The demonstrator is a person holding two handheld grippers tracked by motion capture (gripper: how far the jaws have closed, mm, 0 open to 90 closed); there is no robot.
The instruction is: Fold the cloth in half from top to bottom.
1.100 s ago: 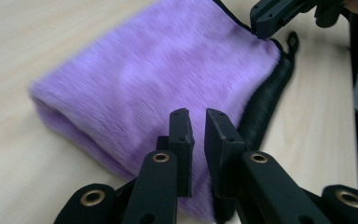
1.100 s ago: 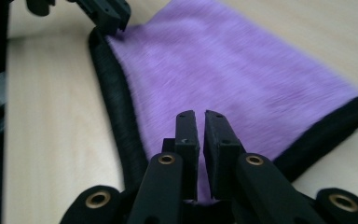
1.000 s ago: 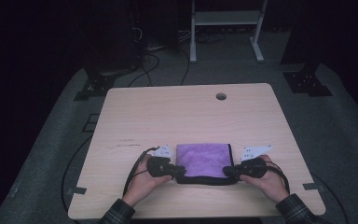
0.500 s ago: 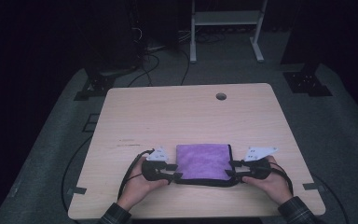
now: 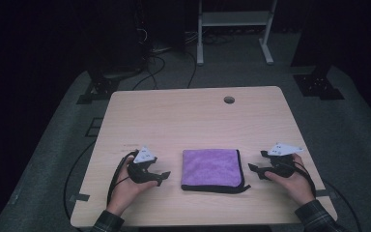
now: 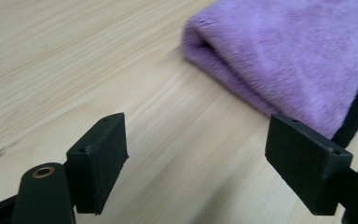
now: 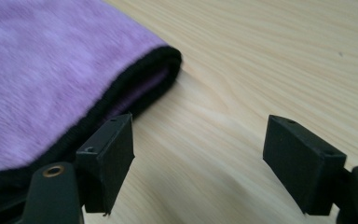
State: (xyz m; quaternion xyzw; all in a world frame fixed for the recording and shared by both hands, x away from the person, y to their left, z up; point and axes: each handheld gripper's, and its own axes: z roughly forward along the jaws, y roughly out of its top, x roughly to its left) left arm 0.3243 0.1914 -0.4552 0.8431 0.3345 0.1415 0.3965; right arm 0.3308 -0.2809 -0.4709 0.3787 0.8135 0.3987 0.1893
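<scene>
We see a folded purple cloth (image 5: 211,167), fluffy with black trim, lying on the pale wooden table (image 5: 183,116) between our grippers. The left gripper (image 5: 163,176) and right gripper (image 5: 252,169) have just been opening; both stand spread and empty. The gripper views reveal its plush nap.

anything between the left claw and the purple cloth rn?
Nothing: bare wooden table separates the left claw from the folded purple cloth. The high view and left gripper view both show it; its jaws, just opened, hold nothing.
</scene>
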